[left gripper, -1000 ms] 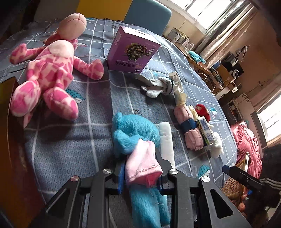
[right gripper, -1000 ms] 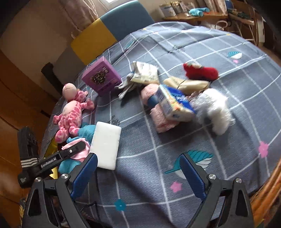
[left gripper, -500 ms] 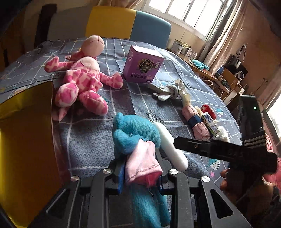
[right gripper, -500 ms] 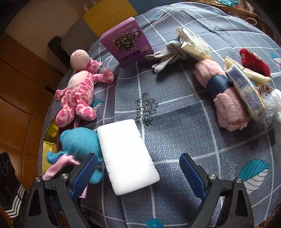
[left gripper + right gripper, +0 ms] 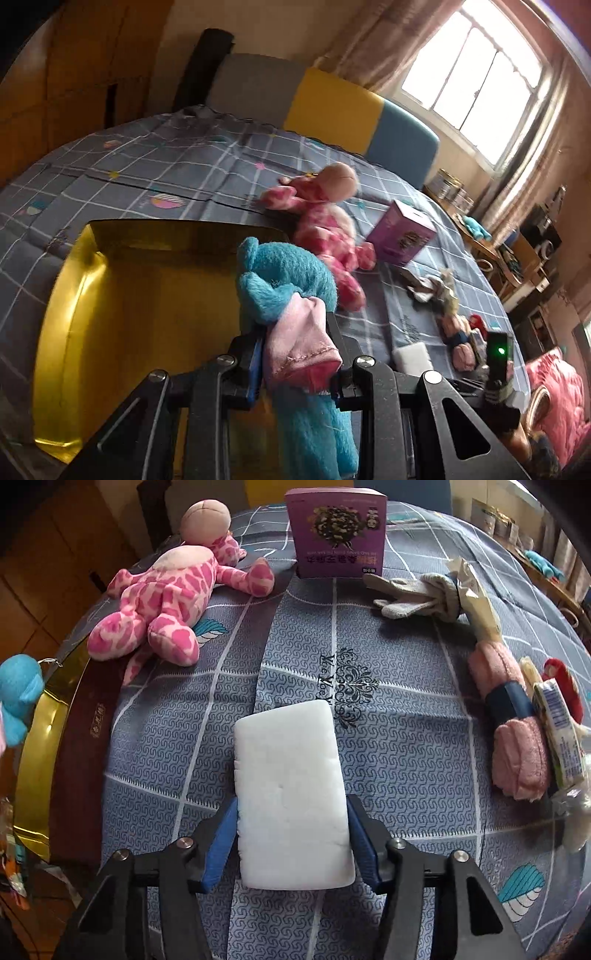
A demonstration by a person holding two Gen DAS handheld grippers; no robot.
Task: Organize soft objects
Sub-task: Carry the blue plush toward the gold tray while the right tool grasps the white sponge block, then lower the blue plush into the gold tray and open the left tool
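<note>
Left tongs clamping fuzzy blue plush toy in pink dress, hanging over gold metal tin. Right tongs just closing around white rectangular foam sponge, lying on bed's grey checked quilt.

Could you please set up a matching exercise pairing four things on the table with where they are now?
Things:
1. blue toy
2. white sponge
3. pink doll
4. purple box

Places:
A. lying beside the gold tray
B. between the right claw pads
C. gripped in the left claw
D. standing upright at the far side

Pairs: 1-C, 2-B, 3-A, 4-D
</note>
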